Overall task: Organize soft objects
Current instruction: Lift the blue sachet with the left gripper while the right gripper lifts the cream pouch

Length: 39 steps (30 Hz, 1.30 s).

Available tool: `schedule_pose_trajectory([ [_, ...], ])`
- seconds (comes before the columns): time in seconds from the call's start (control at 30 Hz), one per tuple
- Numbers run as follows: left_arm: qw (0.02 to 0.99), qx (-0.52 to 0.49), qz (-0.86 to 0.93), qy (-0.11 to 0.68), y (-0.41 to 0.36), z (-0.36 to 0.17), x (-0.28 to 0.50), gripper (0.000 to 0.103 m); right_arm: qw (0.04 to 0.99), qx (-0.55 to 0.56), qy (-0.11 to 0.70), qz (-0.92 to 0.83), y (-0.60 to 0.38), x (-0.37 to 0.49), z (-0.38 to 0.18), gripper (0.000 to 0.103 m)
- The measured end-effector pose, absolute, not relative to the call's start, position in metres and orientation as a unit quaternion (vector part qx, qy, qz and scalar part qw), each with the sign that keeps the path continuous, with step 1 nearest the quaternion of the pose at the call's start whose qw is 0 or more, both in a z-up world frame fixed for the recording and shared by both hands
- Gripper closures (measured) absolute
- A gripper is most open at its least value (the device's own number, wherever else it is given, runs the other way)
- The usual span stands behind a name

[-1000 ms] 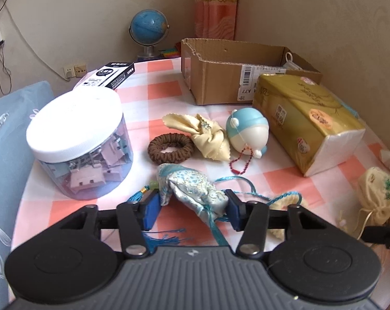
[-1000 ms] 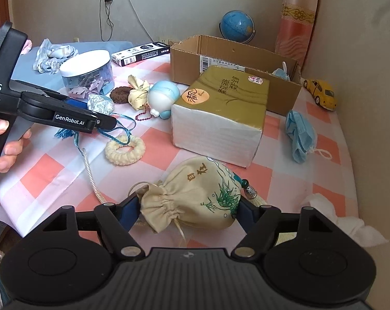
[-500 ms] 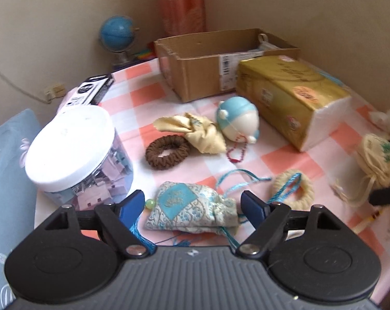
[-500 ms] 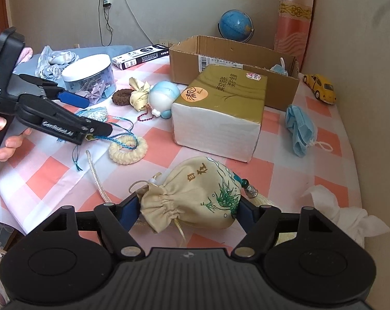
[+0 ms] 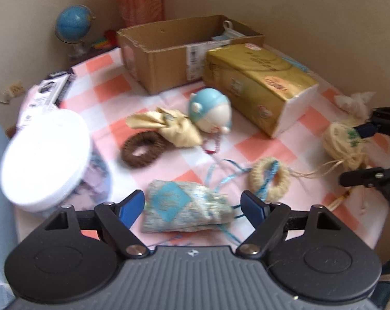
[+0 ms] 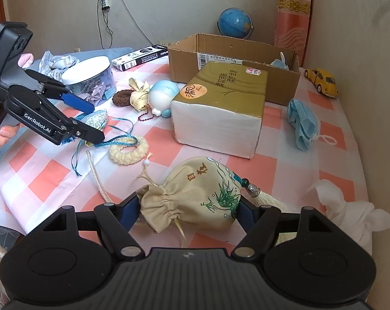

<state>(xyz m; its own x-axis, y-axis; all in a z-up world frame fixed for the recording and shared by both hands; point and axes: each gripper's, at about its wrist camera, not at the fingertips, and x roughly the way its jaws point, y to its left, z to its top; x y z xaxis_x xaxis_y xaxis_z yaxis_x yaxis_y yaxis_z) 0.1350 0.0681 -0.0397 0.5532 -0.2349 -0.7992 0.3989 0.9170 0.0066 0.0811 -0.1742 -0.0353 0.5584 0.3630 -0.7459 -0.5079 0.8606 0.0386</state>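
My left gripper (image 5: 192, 204) is spread wide around the blue patterned cloth pouch (image 5: 186, 210) on the table, pads clear. Only my right-wrist view shows the right gripper (image 6: 188, 210) clamped on the cream drawstring bag (image 6: 195, 193), plus a yellow toy car (image 6: 321, 82).

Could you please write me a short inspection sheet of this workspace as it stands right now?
Surface: checked tablecloth, crowded.
Job's things: blue pouch lying flat; cream pouch; brown scrunchie; cream scrunchie; face mask; cardboard box.
Clutter: tissue pack, clip jar, toy car, globe.
Grippers: left hand-held gripper open astride the blue pouch; right hand-held gripper shut on the cream pouch.
Cables: wall cable.
Surroundings: curtain.
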Motion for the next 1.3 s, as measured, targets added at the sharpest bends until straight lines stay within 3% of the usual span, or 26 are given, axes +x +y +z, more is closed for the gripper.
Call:
schedule_pose_trajectory([
  [0.2,0.863,0.062,-0.164,0.473,0.073,-0.046,0.134,0.021,0.88,-0.086,0.397,0.246,-0.176,0.081,-0.035,0.024],
  [0.43,0.875,0.064,-0.152,0.456,0.065,-0.052,0.141,0.019,0.881,-0.082,0.397,0.243,-0.177,0.079,-0.036,0.024],
  [0.67,0.88,0.051,-0.161,0.444,0.067,-0.048,0.138,0.044,0.884,-0.08,0.395,0.239,-0.178,0.076,-0.032,0.024],
  [1.3,0.903,0.064,-0.171,0.39,0.055,0.006,0.112,0.046,0.9,-0.093,0.373,0.207,-0.178,0.076,0.003,0.024],
])
